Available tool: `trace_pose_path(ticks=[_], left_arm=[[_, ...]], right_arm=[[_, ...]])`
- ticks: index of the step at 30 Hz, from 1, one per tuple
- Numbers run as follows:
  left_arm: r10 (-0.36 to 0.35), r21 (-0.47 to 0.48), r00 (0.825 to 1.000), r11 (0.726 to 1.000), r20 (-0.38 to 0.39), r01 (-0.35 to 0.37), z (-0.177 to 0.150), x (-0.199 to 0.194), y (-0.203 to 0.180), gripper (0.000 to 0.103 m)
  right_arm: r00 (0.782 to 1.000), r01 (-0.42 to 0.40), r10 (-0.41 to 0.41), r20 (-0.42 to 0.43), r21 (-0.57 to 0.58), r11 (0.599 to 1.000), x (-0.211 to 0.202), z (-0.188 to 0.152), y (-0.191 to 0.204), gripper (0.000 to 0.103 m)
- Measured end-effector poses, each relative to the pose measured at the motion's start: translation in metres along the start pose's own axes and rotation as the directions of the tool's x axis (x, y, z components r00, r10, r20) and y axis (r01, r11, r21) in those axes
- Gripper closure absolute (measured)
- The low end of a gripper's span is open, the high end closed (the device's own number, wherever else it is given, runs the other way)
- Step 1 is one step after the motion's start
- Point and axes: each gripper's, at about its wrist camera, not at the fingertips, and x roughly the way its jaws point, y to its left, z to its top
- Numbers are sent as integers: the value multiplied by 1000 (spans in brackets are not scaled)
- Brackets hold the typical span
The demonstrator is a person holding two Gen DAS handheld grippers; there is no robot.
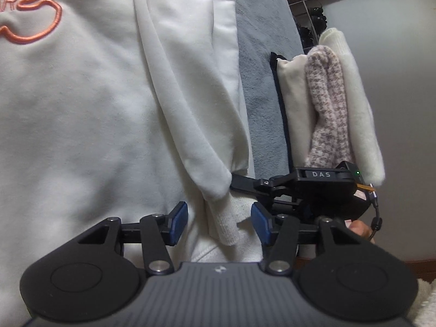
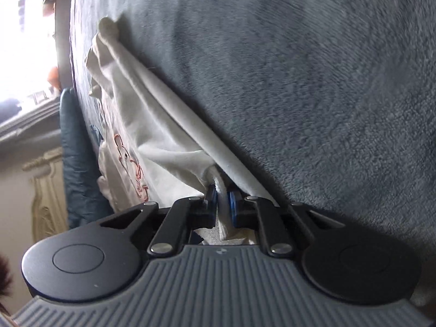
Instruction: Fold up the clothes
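White sweatshirt (image 1: pixel 95 114) cuff (image 1: pixel 227 223) clamped in right tool (image 2: pixel 223 200) (folding the sleeve); left tool (image 1: pixel 219 222) released, straddling it

I read "DAS" in pale capitals on the black right gripper (image 1: pixel 234 184). On the white sweatshirt (image 1: pixel 81 109), orange stitched letters (image 1: pixel 12 5) show only "R" clearly.
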Motion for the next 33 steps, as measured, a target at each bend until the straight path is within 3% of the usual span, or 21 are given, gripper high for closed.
trace_pose_path(ticks=[5, 9, 14, 17, 21, 23, 25, 28, 30, 33], left_arm=[[14, 8, 999, 1000, 46, -15, -1, 8, -5, 58], [-15, -14, 996, 1000, 90, 16, 1, 9, -8, 63], [-69, -85, 996, 994, 58, 74, -7, 17, -7, 65], [-71, -70, 997, 995, 43, 74, -17, 17, -11, 67], [-21, -83, 998, 996, 58, 25, -18, 13, -5, 98], [2, -95, 998, 996, 65, 4, -17, 9, -1, 99], [8, -112, 998, 994, 68, -1, -19, 2, 1, 99], [16, -134, 997, 991, 80, -6, -23, -14, 2, 99], [29, -146, 997, 989, 75, -18, -27, -22, 4, 99], [59, -155, 996, 987, 62, -49, -33, -28, 5, 99]], right_arm=[[999, -30, 31, -37, 28, 999, 2, 4, -5, 97], [998, -39, 41, -48, 38, 999, 2, 3, -5, 97], [999, -21, 21, -34, 9, 1000, 2, 2, 2, 97], [1000, -12, 12, -18, -16, 1000, 2, 1, 4, 97], [1000, -1, 2, 12, -44, 999, 9, -4, 9, 98], [998, 46, -42, 39, -109, 993, 9, -10, 22, 96], [990, 135, -121, 72, -240, 961, 11, -20, 45, 95], [975, 224, -201, 99, -419, 880, 14, -45, 81, 96], [957, 286, -262, 121, -519, 805, 19, -61, 99, 96], [913, 392, -371, 171, -622, 678, 27, -81, 110, 97]])
